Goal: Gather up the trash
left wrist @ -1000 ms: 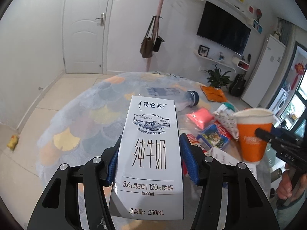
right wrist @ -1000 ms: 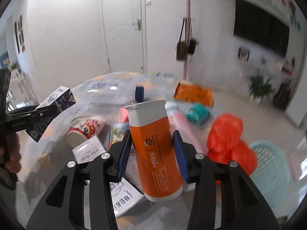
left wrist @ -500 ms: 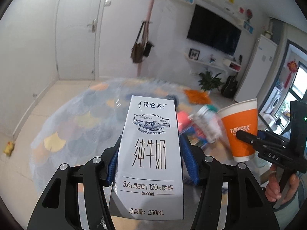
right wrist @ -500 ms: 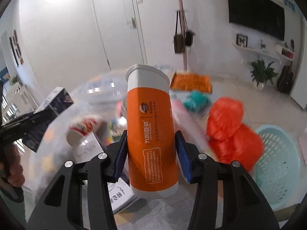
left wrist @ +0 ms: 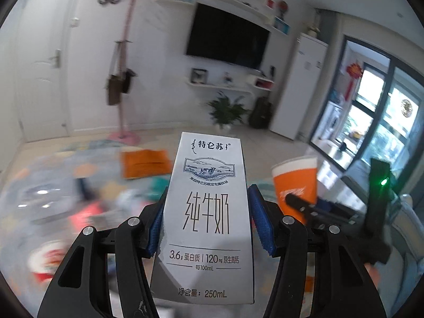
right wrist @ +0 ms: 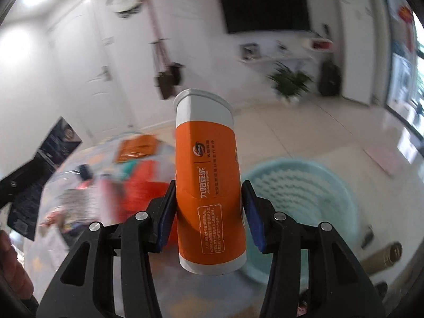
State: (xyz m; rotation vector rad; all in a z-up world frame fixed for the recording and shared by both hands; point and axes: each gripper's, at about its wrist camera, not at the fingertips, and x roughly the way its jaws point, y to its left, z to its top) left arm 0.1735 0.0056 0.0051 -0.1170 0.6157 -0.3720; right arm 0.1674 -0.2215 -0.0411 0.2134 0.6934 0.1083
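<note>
1. Left gripper [left wrist: 206, 221] clamped on a white rectangular milk carton with grey print [left wrist: 209, 220]; blue pads [left wrist: 261, 220] pressed flat against both narrow sides of the carton, at about mid-height.
2. Carton held upright, front label facing the left wrist camera, top rising well beyond the fingertips, base sunk back between the black finger arms.
3. Right gripper [right wrist: 208, 208] closed around an orange and white paper cup [right wrist: 209, 182]; blue pads [right wrist: 251, 212] met the cup's orange wall on either side, in its lower half.
4. Cup carried nearly upright, leaning slightly left, white rim band far past the fingertips, white base close to the camera.
5. Seen from the left wrist, the same cup [left wrist: 296, 180] off to the right, pinched in the other gripper's black fingers [left wrist: 310, 208].
6. Pale teal plastic laundry basket [right wrist: 299, 206] on the floor just behind and right of the cup.
7. Round table with a patterned cloth [right wrist: 79, 164] to the left, strewn with blurred litter, an orange flat packet [left wrist: 144, 163] among it.
8. Dark side of the carton [right wrist: 39, 175] visible at the left edge of the right wrist view.
</note>
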